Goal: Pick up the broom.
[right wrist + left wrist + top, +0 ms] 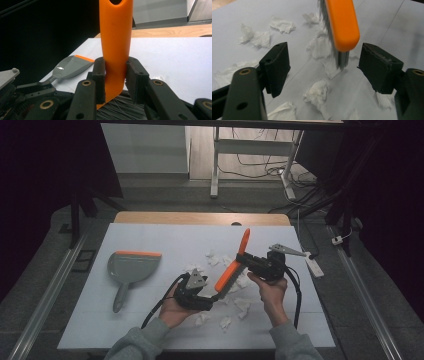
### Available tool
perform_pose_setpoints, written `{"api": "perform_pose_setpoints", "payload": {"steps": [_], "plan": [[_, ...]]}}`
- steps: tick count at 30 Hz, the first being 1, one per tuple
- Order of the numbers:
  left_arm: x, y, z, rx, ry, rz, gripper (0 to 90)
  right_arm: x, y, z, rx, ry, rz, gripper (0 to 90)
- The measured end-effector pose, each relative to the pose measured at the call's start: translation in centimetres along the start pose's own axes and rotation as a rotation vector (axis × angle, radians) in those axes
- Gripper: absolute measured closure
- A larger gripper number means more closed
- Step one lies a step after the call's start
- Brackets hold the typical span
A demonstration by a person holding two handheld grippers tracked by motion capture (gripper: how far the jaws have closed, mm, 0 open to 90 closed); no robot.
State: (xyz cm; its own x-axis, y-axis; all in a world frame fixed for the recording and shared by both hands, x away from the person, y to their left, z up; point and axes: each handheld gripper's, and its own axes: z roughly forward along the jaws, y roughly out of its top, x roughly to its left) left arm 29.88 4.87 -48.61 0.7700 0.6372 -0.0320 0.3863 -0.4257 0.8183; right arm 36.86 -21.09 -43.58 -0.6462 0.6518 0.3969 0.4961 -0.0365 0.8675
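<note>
The right gripper (250,261) has its jaws clamped on the orange brush (231,270), held slanted above the paper scraps (243,303) at the middle of the worktop (150,240). The left gripper (212,296) lies low beside the bristle end, jaws wide and holding nothing (the brush tip hangs between them, untouched). I can read no writing on any of it.

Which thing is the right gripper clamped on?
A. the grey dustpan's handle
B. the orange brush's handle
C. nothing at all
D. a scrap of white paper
B: in the right gripper view, the right gripper has its jaws pressed against both sides of the orange brush handle, while the grey dustpan lies apart on the table.
</note>
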Motion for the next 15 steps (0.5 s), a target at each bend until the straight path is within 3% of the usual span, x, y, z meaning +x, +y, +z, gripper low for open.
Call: {"api": "perform_pose_setpoints", "payload": {"steps": [5, 6, 10, 13, 15], "plan": [[-0.1, 0.2, 1.0, 0.009, 0.009, -0.014, 36.0, 0.7, -0.4, 0.5, -0.011, 0.014, 0.009, 70.7], [-0.1, 0.2, 1.2, 0.009, 0.006, -0.017, 43.0, 0.9, -0.4, 0.6, -0.017, 0.023, 0.021, 70.7], [0.1, 0.2, 1.7, 0.003, 0.011, -0.030, 57.0, 1.3, -0.5, 0.7, -0.023, 0.040, 0.024, 70.7], [0.3, 0.2, 1.5, -0.008, 0.036, -0.023, 74.8, 1.6, -0.6, 0.8, -0.026, 0.050, 0.033, 70.6], [0.6, 0.2, 1.3, -0.004, 0.038, -0.034, 76.4, 1.8, -0.6, 0.9, -0.030, 0.052, 0.038, 70.6]]}}
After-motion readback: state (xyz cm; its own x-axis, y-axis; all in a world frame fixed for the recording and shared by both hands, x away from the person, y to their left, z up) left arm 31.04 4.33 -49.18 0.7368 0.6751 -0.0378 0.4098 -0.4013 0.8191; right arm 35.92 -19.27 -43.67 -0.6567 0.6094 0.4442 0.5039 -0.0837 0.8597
